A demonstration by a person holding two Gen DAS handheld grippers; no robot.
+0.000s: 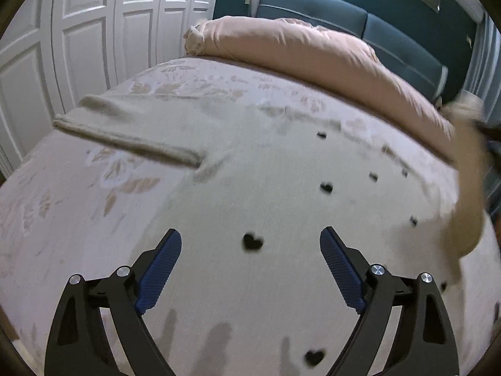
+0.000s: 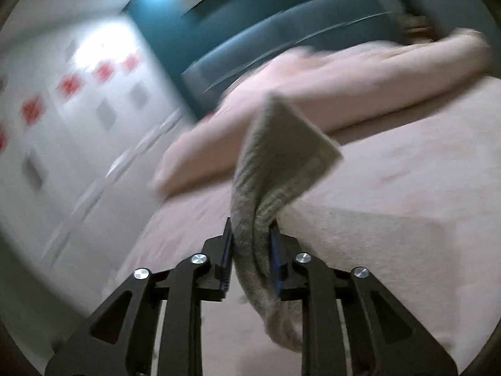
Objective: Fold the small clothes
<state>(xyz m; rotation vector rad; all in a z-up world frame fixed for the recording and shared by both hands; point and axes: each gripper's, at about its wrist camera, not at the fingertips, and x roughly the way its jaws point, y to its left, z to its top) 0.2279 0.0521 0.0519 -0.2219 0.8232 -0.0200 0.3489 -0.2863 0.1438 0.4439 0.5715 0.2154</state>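
Cream sweater (image 1: 266, 194) with little black hearts (image 1: 252, 242), spread flat on the bed (image 1: 62, 206). One sleeve (image 1: 125, 131) stretched out to the left on the flowered cover. Other side of the sweater lifted up at the right edge of the left view, blurry there.

Left claw (image 1: 250, 250) wide apart, nothing between the blue pads (image 1: 159, 275), hanging just over the middle of the sweater with a black heart showing in the gap.

Right claw (image 2: 250, 250) clamped on a fold of the sweater's knit cloth (image 2: 275, 156), pads pressed on both sides of it. Cloth sticking up past the tips with a ribbed edge on top, more hanging down below the jaws. Rest of the sweater flat on the bed just under it.

Pink rolled blanket (image 1: 313, 56) across the far end of the bed. Blue headboard (image 1: 375, 28) behind that. White panelled doors (image 1: 78, 31) on the left. Right view very blurry.
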